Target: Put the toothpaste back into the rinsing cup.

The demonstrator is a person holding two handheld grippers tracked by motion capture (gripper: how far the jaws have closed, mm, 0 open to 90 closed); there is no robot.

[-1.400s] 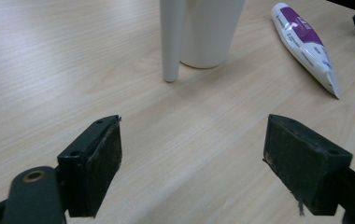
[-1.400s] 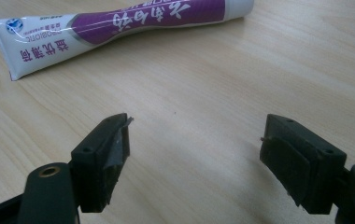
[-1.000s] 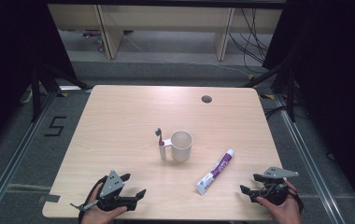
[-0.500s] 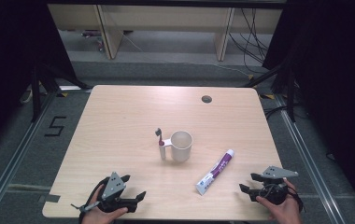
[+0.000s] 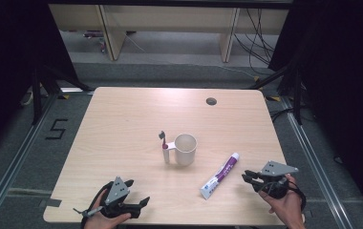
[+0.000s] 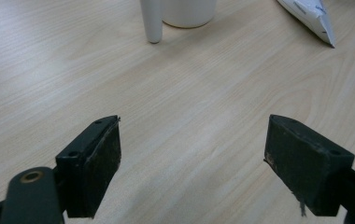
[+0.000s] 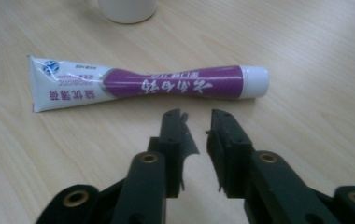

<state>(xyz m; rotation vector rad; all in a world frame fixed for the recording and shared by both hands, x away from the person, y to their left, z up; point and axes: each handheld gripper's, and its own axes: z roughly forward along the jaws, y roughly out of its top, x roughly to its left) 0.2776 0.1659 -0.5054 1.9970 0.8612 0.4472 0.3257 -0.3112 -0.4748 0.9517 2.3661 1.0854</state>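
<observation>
My right gripper [image 5: 249, 176] rests at the near edge of the table [image 5: 122, 124], just beside the toothpaste tube [image 5: 220, 175] and on its right. Its jaws stand narrow, with a slim gap between them, and hold nothing. In the right gripper view the right gripper's tips [image 7: 198, 116] point at the purple middle of the tube [image 7: 147, 86], close to it but apart.

The tube lies flat on the table, its white cap [image 5: 235, 155] pointing away from me and its crimped end toward the near edge. To the left of the tube, and farther from me, stands the white cup [image 5: 185, 149], upright. A toothbrush [image 5: 164, 147] stands upright just left of the cup, touching or nearly touching its side.

My left gripper [image 5: 134, 192] sits well to the left of the tube, at the near edge. Its jaws stand wide, with only bare table between them in the left gripper view [image 6: 192, 140].
</observation>
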